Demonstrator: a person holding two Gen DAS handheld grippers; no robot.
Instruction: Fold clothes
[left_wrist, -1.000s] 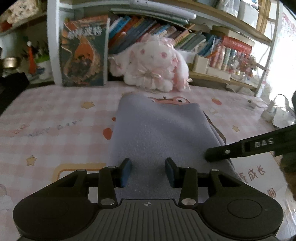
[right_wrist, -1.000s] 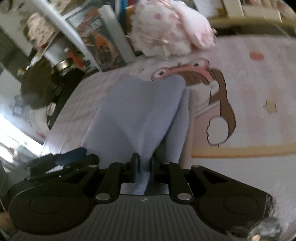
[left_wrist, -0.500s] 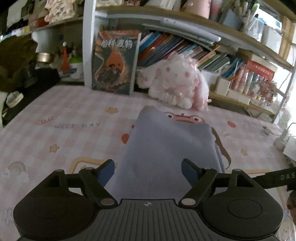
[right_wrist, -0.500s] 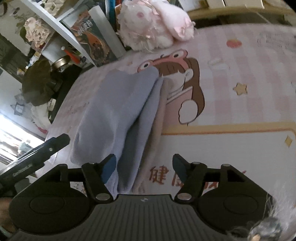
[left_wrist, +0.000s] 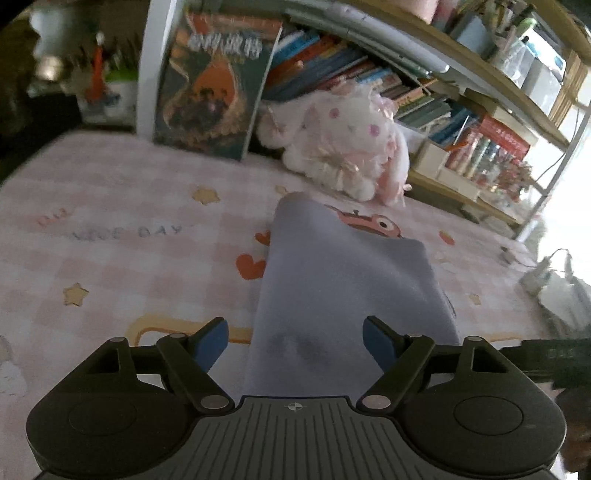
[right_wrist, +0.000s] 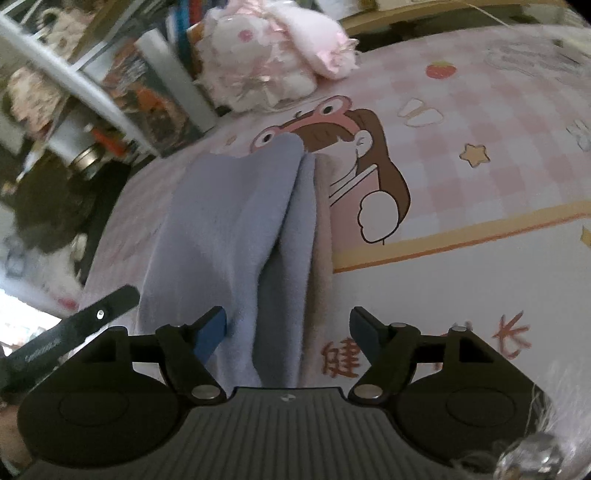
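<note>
Now spread wide on both sides: left gripper (left_wrist: 293, 341) with its blue pads (left_wrist: 210, 341) well apart and nothing between them but the near end of the garment below; right gripper (right_wrist: 288, 332) likewise agape, its left pad (right_wrist: 210, 330) just at the cloth's edge, clamping nothing. A second ago quite otherwise — right fingers pinched shut on a raised fold of the lilac cloth, left fingers much closer together over its near hem. Since then, both sets opened and drawn back a little, the fold dropped.

Further out, lilac-grey fleece garment (left_wrist: 343, 291) lying as a long narrow strip on the pink checked cartoon mat (left_wrist: 110, 258), layers stacked, the open edges showing along its right side (right_wrist: 295, 229) with a paler beige layer beside them. Far end reaching toward the plush rabbit (left_wrist: 340, 147) and the bookshelf (left_wrist: 424, 92), not touching either as far as can be told.

Meaning for the task, by judgement: a lengthwise fold laid down and let go. Strip still long, so possibly a crosswise fold yet to come — or left as it lies; not settled by these views.
</note>
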